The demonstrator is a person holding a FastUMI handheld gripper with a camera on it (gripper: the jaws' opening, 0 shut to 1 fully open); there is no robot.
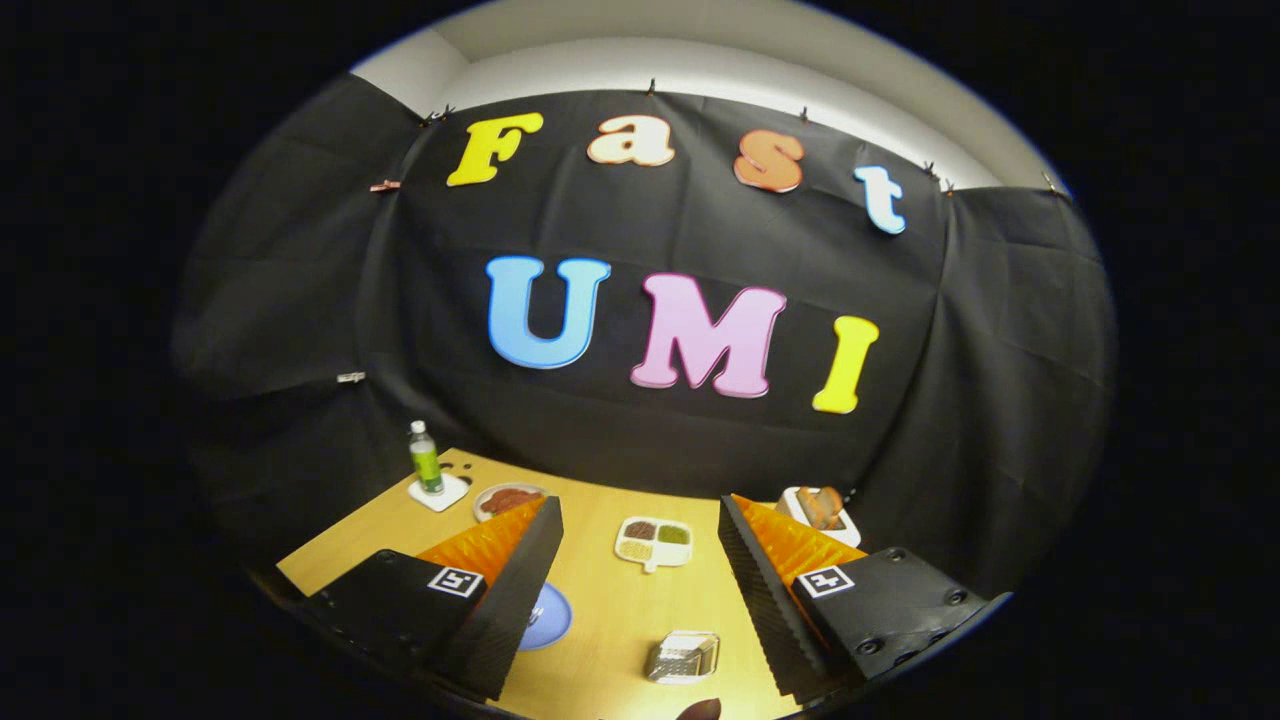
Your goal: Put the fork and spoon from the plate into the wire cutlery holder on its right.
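The tool hangs wide open and empty above the worktop, with the wire cutlery holder between its fingers and the blue plate at nine o'clock from the holder.

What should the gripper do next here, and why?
Probably tip down and ease left toward the blue plate. The gripper is open, holding nothing, high above the table. The plate sits half hidden behind the left finger, and the wire holder lies between the fingers.
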